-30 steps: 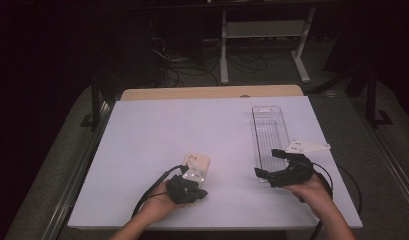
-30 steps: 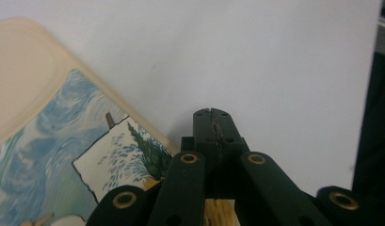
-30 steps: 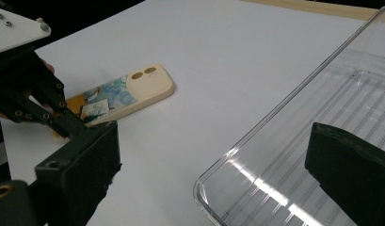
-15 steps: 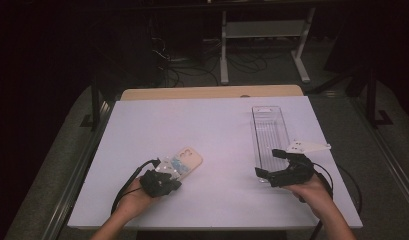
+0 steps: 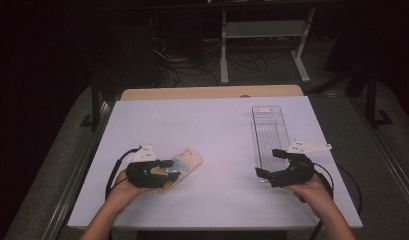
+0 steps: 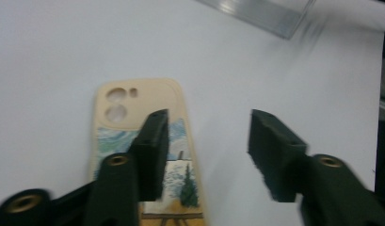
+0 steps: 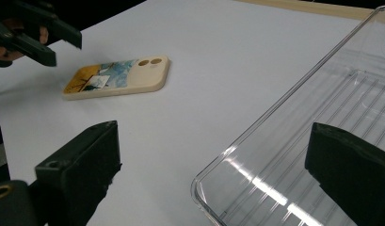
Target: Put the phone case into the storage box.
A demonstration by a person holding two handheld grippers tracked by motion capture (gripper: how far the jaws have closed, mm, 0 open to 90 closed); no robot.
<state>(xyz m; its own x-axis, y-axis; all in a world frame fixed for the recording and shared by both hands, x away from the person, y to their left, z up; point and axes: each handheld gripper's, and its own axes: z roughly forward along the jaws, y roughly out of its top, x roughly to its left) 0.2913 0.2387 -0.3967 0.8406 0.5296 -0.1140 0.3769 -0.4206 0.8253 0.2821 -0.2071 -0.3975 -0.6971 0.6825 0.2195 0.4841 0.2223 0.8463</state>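
Observation:
A beige phone case with a painted picture lies flat on the white table, turned diagonally; it also appears as the phone case and the phone case. My left gripper hovers over its near end; its jaws have just been opening and now stand apart, with nothing pressed between them. In the left gripper view, one jaw of the left gripper overlaps the case. My right gripper is open at the near end of the clear plastic tray, its jaws either side of the tray's corner.
The tray is empty and runs lengthwise away from me on the right side. The left gripper shows at the far left in the right gripper view. A wooden strip borders the table's far edge; cables and a metal stand lie beyond.
The left hand moved left, and the phone case went with it and turned diagonal. The left jaws, shut before, now stand apart. The right hand stayed still.

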